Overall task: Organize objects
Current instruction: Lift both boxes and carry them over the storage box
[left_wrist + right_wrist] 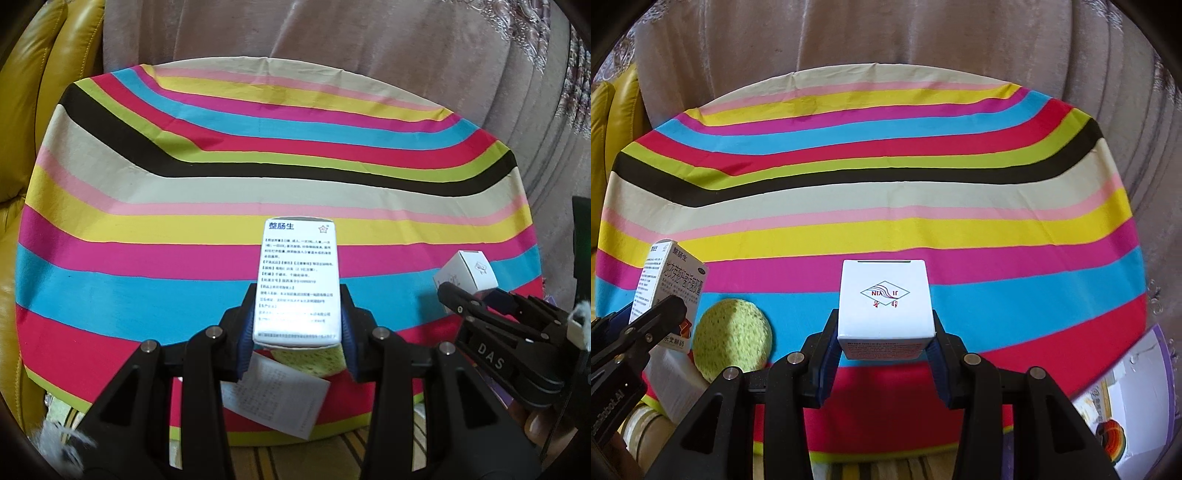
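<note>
Stripes of pink, yellow, blue, red, lime, beige and black run across the cloth that covers the round table [184, 206], which fills the middle of both views. In the left wrist view the left gripper [297, 314] sits at lower centre, its blue pads pressed against the long sides of a tall white cardboard medicine box printed with blue and black text [297, 284], held clear above the cloth. Just below that box a round lime-green sponge [306, 360] lies on the cloth, and a white printed paper leaflet [277, 402] lies beside it at the near edge of the table. At the lower right of this view the right gripper [480, 291] appears, closed on a small white cube-shaped carton with a diamond logo [467, 273]. In the right wrist view that same carton stands at centre, clamped between the blue pads, logo face up and red print on its near side. The left gripper and its tall box show at the lower left there, with the green sponge just right of them. A purple-edged white sheet with a rainbow picture [1134, 398] lies at the lower right. Yellow leather cushions [44, 74] fill the upper left of the left wrist view, and a pale pink plush covering [369, 44] spans the top.
</note>
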The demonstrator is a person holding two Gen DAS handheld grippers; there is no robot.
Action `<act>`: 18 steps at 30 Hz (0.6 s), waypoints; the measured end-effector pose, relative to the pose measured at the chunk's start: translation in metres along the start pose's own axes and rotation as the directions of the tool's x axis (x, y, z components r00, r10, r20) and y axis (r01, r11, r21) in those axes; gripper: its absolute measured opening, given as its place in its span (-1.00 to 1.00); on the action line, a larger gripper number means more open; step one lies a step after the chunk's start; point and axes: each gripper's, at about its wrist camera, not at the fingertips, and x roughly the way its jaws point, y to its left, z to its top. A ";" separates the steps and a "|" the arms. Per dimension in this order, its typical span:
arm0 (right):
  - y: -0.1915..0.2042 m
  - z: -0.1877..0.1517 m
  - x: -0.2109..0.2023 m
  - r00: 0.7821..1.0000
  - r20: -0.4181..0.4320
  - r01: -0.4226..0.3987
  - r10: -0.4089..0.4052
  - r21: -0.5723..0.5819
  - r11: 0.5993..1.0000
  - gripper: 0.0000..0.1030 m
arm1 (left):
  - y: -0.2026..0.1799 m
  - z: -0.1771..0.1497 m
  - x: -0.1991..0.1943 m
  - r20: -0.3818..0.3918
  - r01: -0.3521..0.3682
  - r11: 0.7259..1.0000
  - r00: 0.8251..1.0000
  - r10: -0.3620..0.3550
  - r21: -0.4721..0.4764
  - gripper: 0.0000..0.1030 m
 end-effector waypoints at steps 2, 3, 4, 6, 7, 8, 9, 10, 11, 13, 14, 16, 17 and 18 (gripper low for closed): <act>-0.004 -0.003 -0.003 1.000 -0.006 0.001 -0.001 0.004 1.000 -0.15 | -0.003 -0.001 -0.001 -0.002 0.005 1.000 1.000 -0.005 0.003 -0.16; -0.006 -0.005 -0.005 1.000 -0.008 0.000 0.000 0.007 1.000 -0.15 | -0.005 -0.001 -0.002 -0.004 0.009 1.000 1.000 -0.009 0.006 -0.16; -0.008 -0.007 -0.008 1.000 -0.010 0.000 0.000 0.011 1.000 -0.15 | -0.006 -0.002 -0.002 -0.006 0.013 1.000 1.000 -0.013 0.008 -0.15; -0.013 -0.012 -0.012 1.000 -0.012 0.005 -0.005 0.018 1.000 -0.15 | -0.011 -0.004 -0.004 -0.009 0.021 1.000 1.000 -0.021 0.013 -0.15; -0.015 -0.014 -0.015 1.000 -0.012 0.005 -0.005 0.022 1.000 -0.15 | -0.014 -0.004 -0.005 -0.010 0.026 1.000 1.000 -0.025 0.018 -0.16; -0.019 -0.016 -0.018 1.000 -0.011 0.006 -0.005 0.026 1.000 -0.15 | -0.017 -0.005 -0.006 -0.011 0.032 0.999 0.999 -0.032 0.024 -0.16; -0.022 -0.018 -0.020 1.000 -0.010 0.007 -0.007 0.029 1.000 -0.15 | -0.020 -0.006 -0.007 -0.012 0.035 0.999 0.999 -0.035 0.027 -0.16; -0.024 -0.020 -0.023 1.000 -0.009 0.012 -0.012 0.033 0.999 -0.15 | -0.023 -0.006 -0.008 -0.012 0.039 0.999 0.999 -0.039 0.032 -0.16; -0.027 -0.022 -0.026 1.000 -0.008 0.018 -0.018 0.036 0.999 -0.15 | -0.026 -0.007 -0.008 -0.013 0.044 0.998 0.999 -0.043 0.038 -0.16; -0.032 -0.026 -0.030 1.000 -0.009 0.021 -0.020 0.043 0.999 -0.15 | -0.034 -0.009 -0.010 -0.017 0.055 0.997 0.998 -0.054 0.051 -0.16; -0.036 -0.028 -0.032 1.000 -0.010 0.022 -0.022 0.050 0.999 -0.15 | -0.037 -0.009 -0.010 -0.019 0.059 0.997 0.998 -0.058 0.056 -0.16; -0.043 -0.031 -0.037 1.000 -0.012 0.029 -0.028 0.060 0.998 -0.15 | -0.043 -0.010 -0.010 -0.024 0.071 0.995 0.997 -0.069 0.067 -0.15; -0.047 -0.033 -0.039 0.999 -0.012 0.032 -0.031 0.065 0.997 -0.15 | -0.046 -0.011 -0.010 -0.026 0.077 0.995 0.997 -0.075 0.071 -0.16; -0.049 -0.035 -0.041 0.999 -0.012 0.033 -0.032 0.070 0.997 -0.15 | -0.050 -0.011 -0.010 -0.028 0.085 0.993 0.996 -0.083 0.077 -0.16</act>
